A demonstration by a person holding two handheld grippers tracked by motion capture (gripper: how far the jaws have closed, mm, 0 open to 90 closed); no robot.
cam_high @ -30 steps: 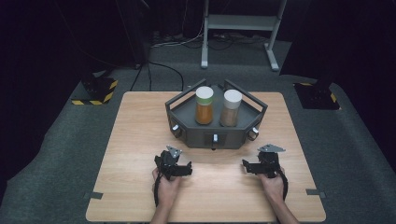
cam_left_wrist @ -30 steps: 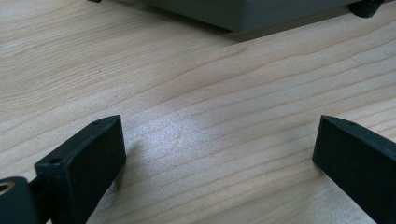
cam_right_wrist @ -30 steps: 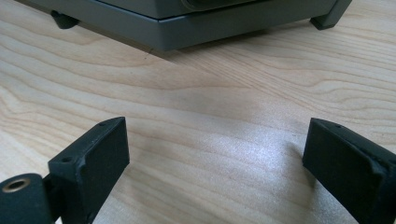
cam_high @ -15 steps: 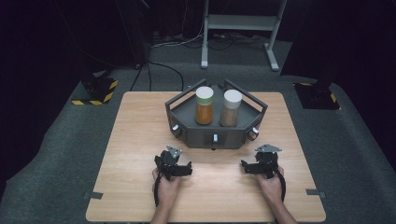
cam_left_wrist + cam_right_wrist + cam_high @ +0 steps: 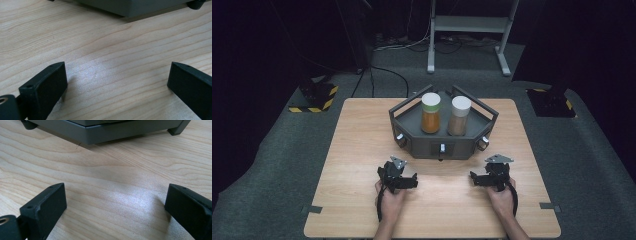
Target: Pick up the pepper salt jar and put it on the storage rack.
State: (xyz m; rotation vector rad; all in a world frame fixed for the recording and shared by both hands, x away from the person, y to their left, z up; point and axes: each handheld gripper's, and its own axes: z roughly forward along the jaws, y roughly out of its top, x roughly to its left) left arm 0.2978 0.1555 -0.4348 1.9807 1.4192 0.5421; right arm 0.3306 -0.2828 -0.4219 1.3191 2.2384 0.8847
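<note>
A dark grey hexagonal rack (image 5: 412, 129) stands at the middle of the wooden table (image 5: 357, 145). In it stand two jars side by side: an orange-filled jar with a green-rimmed white lid (image 5: 431, 113) and a brown-filled jar with a white lid (image 5: 460, 116). My left gripper (image 5: 401, 172) rests on the table in front of the rack's left side, open, its jaws wide apart over bare wood (image 5: 117, 82). My right gripper (image 5: 488, 172) rests in front of the rack's right side, open too, with only wood between its jaws (image 5: 115, 205). The rack's base (image 5: 107, 131) lies just ahead.
The rack (image 5: 130, 7) has round knobs on its front faces (image 5: 442, 148). Around the table is grey carpet with cables (image 5: 382, 75), a white metal stand (image 5: 467, 35) at the back, and yellow-black striped blocks (image 5: 314, 97) at the left.
The right hand and gripper have shifted slightly left and forward. The left gripper stays in place.
</note>
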